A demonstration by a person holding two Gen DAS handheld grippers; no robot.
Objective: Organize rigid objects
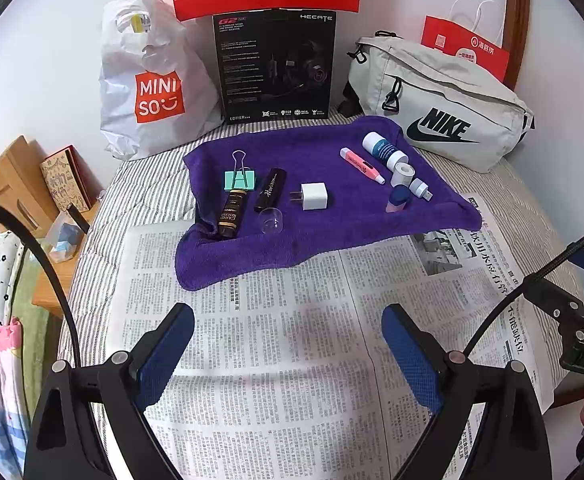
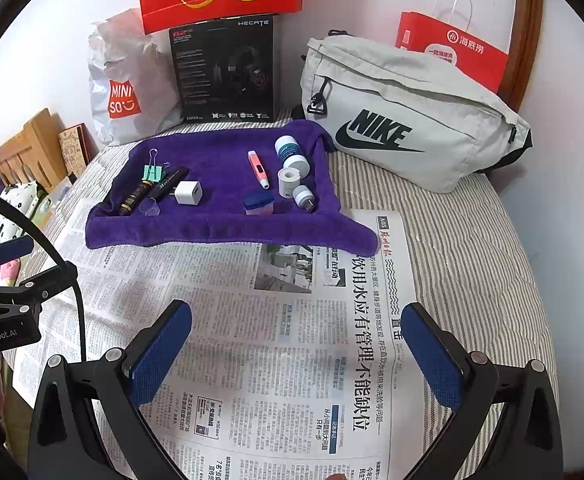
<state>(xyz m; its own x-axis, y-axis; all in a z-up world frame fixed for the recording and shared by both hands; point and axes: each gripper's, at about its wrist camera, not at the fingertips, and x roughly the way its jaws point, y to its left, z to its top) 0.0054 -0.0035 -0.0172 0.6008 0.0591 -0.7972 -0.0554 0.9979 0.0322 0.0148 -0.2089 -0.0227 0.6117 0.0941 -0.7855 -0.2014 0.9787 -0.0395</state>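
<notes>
On the purple towel point(image 1: 331, 224) you have a white charger point(image 1: 313, 196) at its middle, a green binder clip point(image 1: 240, 178) toward its left, a pink pen point(image 1: 361, 165) toward its right. Your left hand-held gripper point(image 1: 288, 320) and right hand-held gripper point(image 2: 295, 316) hang open over the newspaper point(image 2: 252, 360) before the towel.

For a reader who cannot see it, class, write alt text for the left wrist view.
A purple towel on a newspaper-covered bed holds small items: a green binder clip, a white charger plug and a pink pen. The left gripper hovers open over the newspaper.
</notes>
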